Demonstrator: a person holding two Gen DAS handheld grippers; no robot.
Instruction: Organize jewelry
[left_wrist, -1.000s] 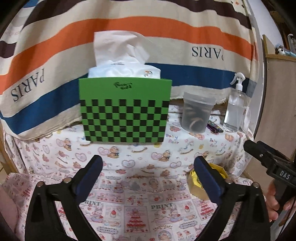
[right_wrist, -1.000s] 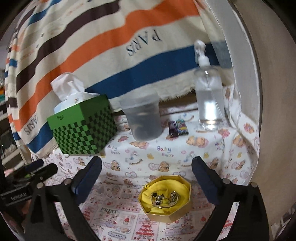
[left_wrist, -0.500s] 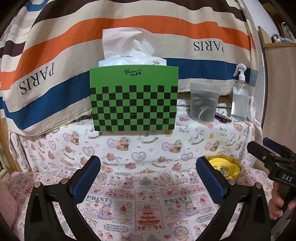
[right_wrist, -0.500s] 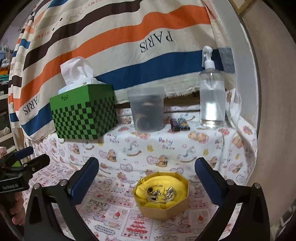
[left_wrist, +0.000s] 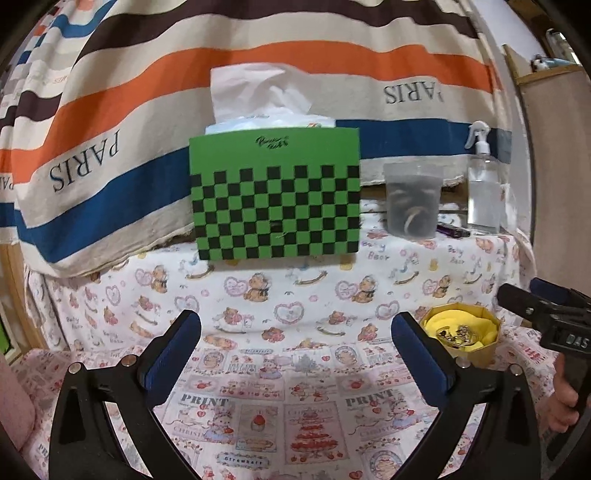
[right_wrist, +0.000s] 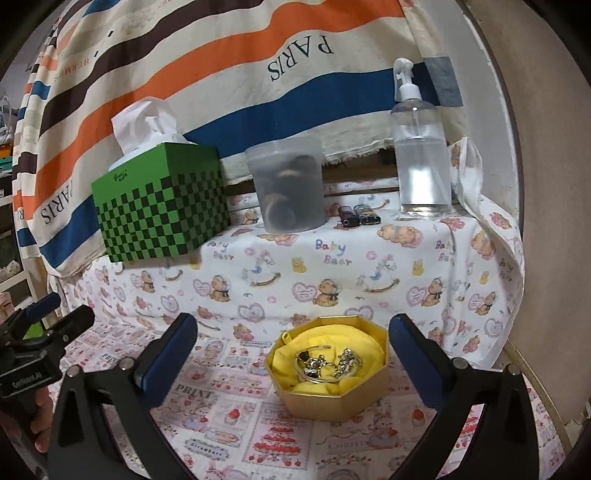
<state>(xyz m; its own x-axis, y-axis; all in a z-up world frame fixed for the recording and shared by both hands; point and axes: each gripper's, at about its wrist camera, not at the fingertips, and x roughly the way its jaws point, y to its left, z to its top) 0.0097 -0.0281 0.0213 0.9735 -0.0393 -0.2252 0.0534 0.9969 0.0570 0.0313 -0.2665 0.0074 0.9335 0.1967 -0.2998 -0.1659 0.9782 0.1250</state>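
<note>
An octagonal gold cardboard box (right_wrist: 334, 384) lined with yellow cloth sits on the patterned bench cloth (right_wrist: 236, 413), holding a tangle of silver jewelry (right_wrist: 327, 363). The right gripper (right_wrist: 291, 354) hovers before it, fingers spread wide and empty. The left gripper (left_wrist: 295, 354) is likewise spread, the box just right of it.

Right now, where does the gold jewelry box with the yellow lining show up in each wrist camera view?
Left wrist view: the gold jewelry box sits low at the right, just past the left hand-held gripper's right finger.
Right wrist view: the box sits low, right of centre, between the right hand-held gripper's open fingers.
Shared landmark: the green checkered tissue box, up on the raised ledge behind.
</note>
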